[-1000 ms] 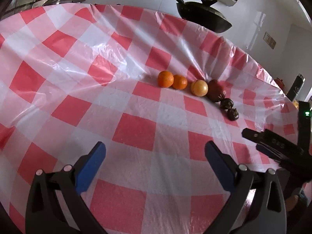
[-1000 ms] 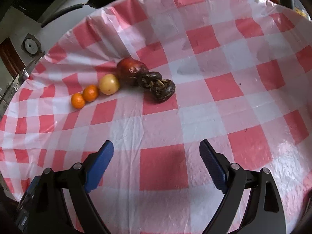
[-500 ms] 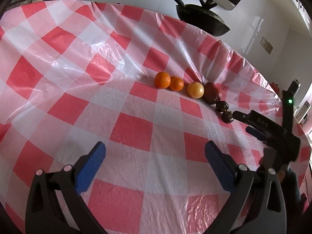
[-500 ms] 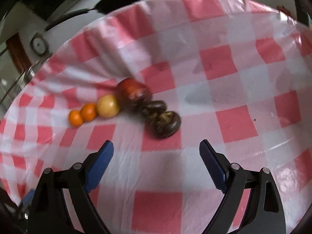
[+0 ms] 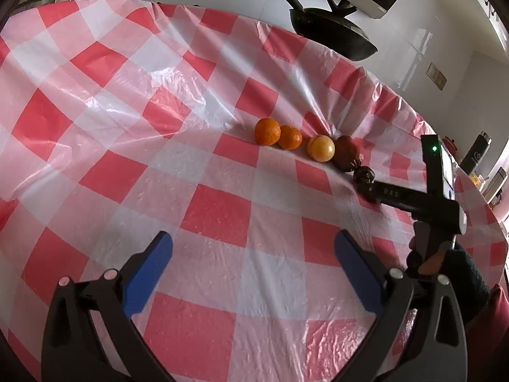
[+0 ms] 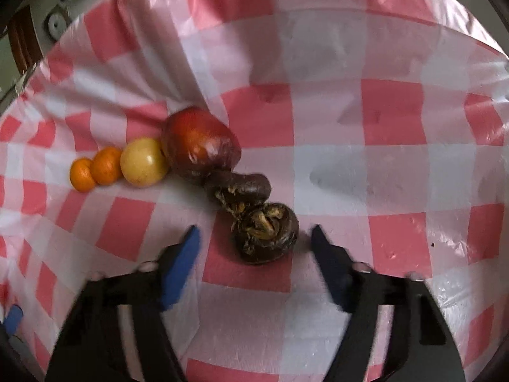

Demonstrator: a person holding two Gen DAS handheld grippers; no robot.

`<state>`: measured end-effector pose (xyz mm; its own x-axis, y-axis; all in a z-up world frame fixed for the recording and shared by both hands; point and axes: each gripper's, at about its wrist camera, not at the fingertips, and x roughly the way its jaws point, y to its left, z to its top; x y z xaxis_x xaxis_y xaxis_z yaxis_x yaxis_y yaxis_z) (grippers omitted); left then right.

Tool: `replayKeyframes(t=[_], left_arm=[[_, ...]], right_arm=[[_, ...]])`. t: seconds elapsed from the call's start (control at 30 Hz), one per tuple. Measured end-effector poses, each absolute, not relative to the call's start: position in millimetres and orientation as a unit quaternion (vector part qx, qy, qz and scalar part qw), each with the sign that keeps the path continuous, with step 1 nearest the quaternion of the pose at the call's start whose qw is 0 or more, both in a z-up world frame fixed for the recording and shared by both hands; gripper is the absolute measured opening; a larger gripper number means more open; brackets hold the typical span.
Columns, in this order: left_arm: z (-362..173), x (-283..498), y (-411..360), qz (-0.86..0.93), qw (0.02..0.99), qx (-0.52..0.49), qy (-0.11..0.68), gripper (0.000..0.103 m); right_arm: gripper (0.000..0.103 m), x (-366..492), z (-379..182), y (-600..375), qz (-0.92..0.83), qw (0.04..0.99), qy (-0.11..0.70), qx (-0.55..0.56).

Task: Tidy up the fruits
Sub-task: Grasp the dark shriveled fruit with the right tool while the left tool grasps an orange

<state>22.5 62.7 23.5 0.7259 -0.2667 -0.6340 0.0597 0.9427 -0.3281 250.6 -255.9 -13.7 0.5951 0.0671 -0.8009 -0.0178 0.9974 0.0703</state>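
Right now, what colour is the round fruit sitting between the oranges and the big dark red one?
Pale yellow fruit, clearest in the right wrist view.

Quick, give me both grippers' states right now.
Left gripper: open, empty, over bare tablecloth.
Right gripper: jaws have just been closing around the nearest dark fruit, pads not yet touching it.

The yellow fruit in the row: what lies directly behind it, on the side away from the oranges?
A dark red fruit touches the yellow fruit; its near edge is covered.
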Motion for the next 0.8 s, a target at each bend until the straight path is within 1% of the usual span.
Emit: replayKeyframes(t=[0.03,0.07,0.13,0.37,0.43,0.57,0.67,0.73,0.8], left_arm=[[23.4,22.9,62.8,-0.089,0.918,-0.144,0.360,0.102],[23.3,22.9,62.8,-0.089,0.918,-0.144,0.360,0.102],[23.4,23.0,62.8,-0.089,0.918,-0.144,0.360,0.102],[22.1,24.4,57.5,-0.104,0.914,-0.132,0.369,0.102],[20.5,26.5,53.2,-0.107,0.910,-0.125,0.381,0.102],[15.0,42.1,47.9,-0.108,0.895,-0.121,0.416,0.102],[17.6,68.0,37.9,-0.091,0.898,-0.095,0.421,0.102],[25.0,92.3,24.9,-0.086,0.905,-0.058,0.413,0.102],[30.9,121.4,10.0,-0.083,0.912,-0.007,0.402,0.102]], right_arm=[[0.041,249.1,-13.5,-254.8,0.015,0.893,0.449,0.015],[0.041,244.4,-12.6,-256.6,0.011,0.895,0.446,0.014],[0.041,230.5,-8.6,-270.2,0.025,0.901,0.429,0.065],[0.041,195.3,-0.8,-311.4,0.031,0.911,0.370,0.179],[0.041,190.2,-1.2,-333.0,0.014,0.910,0.345,0.229],[0.041,185.6,0.0,-352.5,-0.003,0.905,0.320,0.281],[0.041,182.2,5.9,-349.1,-0.005,0.914,0.309,0.262],[0.041,180.7,11.3,-336.6,-0.001,0.926,0.306,0.223],[0.041,180.6,11.9,-332.5,0.006,0.928,0.305,0.216]])
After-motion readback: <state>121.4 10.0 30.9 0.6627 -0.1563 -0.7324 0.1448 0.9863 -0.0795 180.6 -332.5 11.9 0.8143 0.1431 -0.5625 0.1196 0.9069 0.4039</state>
